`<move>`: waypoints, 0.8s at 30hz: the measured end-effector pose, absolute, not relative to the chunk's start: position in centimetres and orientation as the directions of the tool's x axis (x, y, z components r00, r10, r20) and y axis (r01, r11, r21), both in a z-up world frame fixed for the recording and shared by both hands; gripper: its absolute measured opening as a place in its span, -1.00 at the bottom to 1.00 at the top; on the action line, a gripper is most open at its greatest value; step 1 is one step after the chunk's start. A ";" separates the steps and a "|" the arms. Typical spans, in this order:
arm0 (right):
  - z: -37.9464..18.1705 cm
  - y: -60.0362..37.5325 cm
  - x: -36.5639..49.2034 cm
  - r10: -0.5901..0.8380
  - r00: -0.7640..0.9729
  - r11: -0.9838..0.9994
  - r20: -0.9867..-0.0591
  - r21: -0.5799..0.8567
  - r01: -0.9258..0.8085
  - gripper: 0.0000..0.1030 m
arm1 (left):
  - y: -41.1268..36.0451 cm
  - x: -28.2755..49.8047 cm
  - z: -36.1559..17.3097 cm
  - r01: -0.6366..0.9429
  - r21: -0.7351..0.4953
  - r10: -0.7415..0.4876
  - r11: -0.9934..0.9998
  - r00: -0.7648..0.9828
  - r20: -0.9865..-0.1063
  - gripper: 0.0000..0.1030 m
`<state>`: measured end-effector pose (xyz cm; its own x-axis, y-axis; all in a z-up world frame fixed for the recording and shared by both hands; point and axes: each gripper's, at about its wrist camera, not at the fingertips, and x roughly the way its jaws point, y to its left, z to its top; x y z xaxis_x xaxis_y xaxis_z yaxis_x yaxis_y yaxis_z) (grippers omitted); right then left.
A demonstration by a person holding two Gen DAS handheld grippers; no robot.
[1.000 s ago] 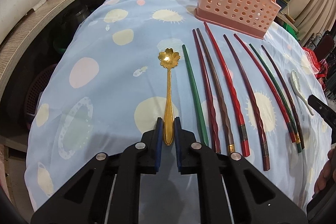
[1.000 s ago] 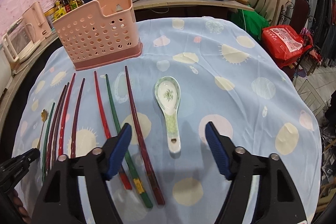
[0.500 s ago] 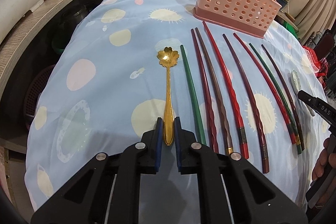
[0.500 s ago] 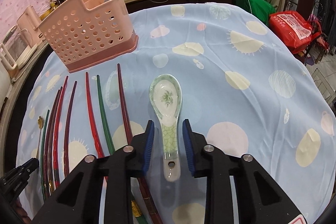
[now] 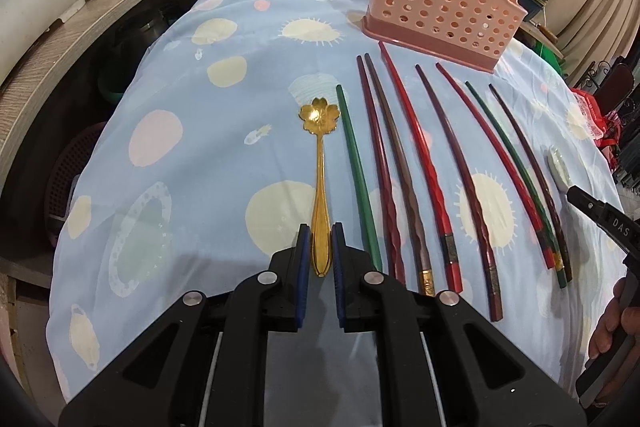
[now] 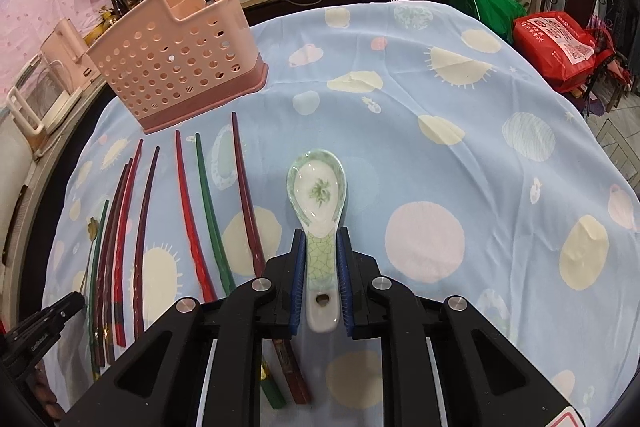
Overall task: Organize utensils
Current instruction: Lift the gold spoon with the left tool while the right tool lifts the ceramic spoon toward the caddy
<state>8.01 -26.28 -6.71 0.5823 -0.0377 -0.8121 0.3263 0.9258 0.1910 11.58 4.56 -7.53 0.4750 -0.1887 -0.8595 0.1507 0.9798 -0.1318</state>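
Both claws clamp handle ends so bowls point forward: left claw (image 5: 319,247) on gold spoon (image 5: 320,163), lower centre; right claw (image 6: 321,259) on ceramic spoon (image 6: 319,211), mid-frame; pink caddy (image 6: 176,59) upper left, likely destination.

The chopsticks (image 5: 404,167) lie close side by side in a row between the gold spoon (image 5: 320,183) and the ceramic spoon (image 6: 320,223), leaving only narrow gaps. The pink basket (image 5: 444,3) stands just behind their tips. Left of the gold spoon and right of the ceramic spoon, the tabletop (image 6: 460,155) is bare cloth.
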 end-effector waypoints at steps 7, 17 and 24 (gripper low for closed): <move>-5.0 -25.8 6.1 -0.029 0.605 0.928 -0.796 0.204 0.312 -0.72 | 4.7 10.3 -5.5 0.162 -0.141 -0.205 0.977 0.513 -0.833 -0.80; -3.0 -25.6 3.4 -0.027 0.636 0.929 -0.771 0.216 0.302 -0.73 | 5.0 8.4 -2.8 0.174 -0.150 -0.223 0.973 0.559 -0.798 -0.81; -2.1 -25.5 2.0 -0.019 0.651 0.929 -0.759 0.228 0.292 -0.99 | 4.6 7.6 -0.9 0.195 -0.150 -0.238 0.969 0.589 -0.773 -0.82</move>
